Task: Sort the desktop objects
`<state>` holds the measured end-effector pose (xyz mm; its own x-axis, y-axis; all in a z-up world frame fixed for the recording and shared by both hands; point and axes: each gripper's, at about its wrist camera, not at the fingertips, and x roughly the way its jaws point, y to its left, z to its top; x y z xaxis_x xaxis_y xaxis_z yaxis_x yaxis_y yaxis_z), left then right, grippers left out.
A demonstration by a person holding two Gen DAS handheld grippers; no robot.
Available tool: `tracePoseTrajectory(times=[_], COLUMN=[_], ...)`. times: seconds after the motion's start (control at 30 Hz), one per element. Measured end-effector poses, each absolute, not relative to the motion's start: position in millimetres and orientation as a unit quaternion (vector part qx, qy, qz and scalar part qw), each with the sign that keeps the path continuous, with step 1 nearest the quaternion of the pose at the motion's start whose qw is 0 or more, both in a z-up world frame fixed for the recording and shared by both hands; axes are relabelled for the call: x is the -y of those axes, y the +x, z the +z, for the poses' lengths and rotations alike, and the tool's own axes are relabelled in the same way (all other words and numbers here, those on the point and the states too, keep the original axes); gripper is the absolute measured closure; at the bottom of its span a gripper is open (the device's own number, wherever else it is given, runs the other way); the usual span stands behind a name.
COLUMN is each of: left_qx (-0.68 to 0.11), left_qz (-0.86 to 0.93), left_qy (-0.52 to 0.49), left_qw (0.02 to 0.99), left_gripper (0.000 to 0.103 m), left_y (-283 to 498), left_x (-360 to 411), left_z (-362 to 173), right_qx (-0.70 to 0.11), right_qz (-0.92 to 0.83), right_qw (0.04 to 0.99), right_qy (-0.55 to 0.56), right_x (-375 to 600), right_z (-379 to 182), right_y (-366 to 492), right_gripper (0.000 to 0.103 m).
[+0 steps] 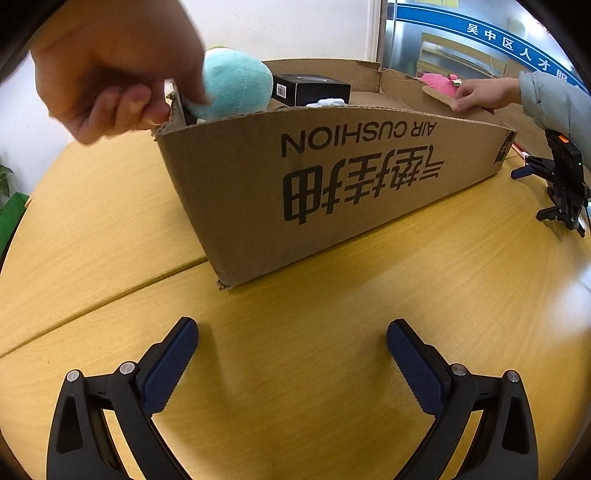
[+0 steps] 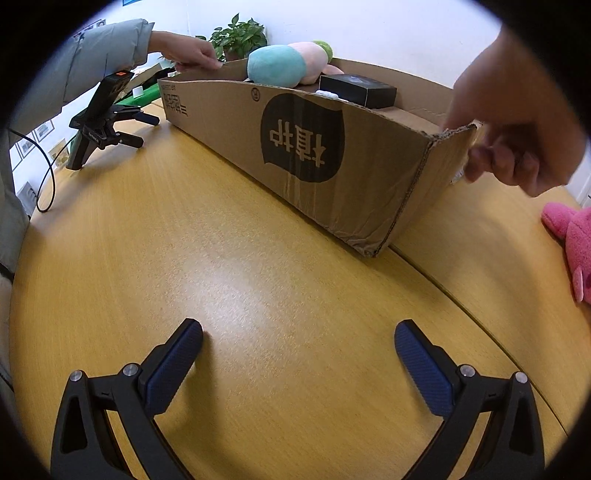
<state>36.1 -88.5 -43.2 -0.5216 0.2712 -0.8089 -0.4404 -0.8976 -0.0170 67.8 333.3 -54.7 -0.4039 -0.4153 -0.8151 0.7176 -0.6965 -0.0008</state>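
A long cardboard box (image 1: 332, 184) stands on the yellow wooden table (image 1: 110, 229). Inside it I see a teal plush (image 1: 236, 83), a black carton (image 1: 310, 88) and a small white item (image 1: 328, 102). A bare hand (image 1: 110, 74) grips one end of the box and a sleeved hand (image 1: 480, 94) holds the other. My left gripper (image 1: 291, 328) rests open on the table, nothing between its fingers. My right gripper (image 2: 299, 328) is open too, facing the box (image 2: 314, 147). Each gripper shows in the other's view: the right gripper (image 1: 532, 194) and the left gripper (image 2: 146, 130).
A pink plush (image 2: 570, 229) lies on the table past the box's end. In the right wrist view a pale pink-and-green plush (image 2: 314, 55) sits behind the teal plush (image 2: 277, 64). A potted plant (image 2: 240, 35) stands beyond. A black cable (image 2: 48, 177) loops at the table's left edge.
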Motion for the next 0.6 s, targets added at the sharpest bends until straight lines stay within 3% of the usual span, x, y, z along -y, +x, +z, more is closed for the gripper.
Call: tracePoseTrajectory(times=[0.6], left_qx=[-0.099], left_qz=[0.868], left_qy=[-0.441], left_qw=[0.206], left_gripper=[0.0], left_y=[33.7], left_x=[84.9], left_z=[-42.4], right_qx=[-0.173], right_qz=[-0.824], right_qw=[0.337], right_qy=[0.421], right_x=[-339.1], right_z=[-51.7], right_y=[80.6], right_gripper=[0.0])
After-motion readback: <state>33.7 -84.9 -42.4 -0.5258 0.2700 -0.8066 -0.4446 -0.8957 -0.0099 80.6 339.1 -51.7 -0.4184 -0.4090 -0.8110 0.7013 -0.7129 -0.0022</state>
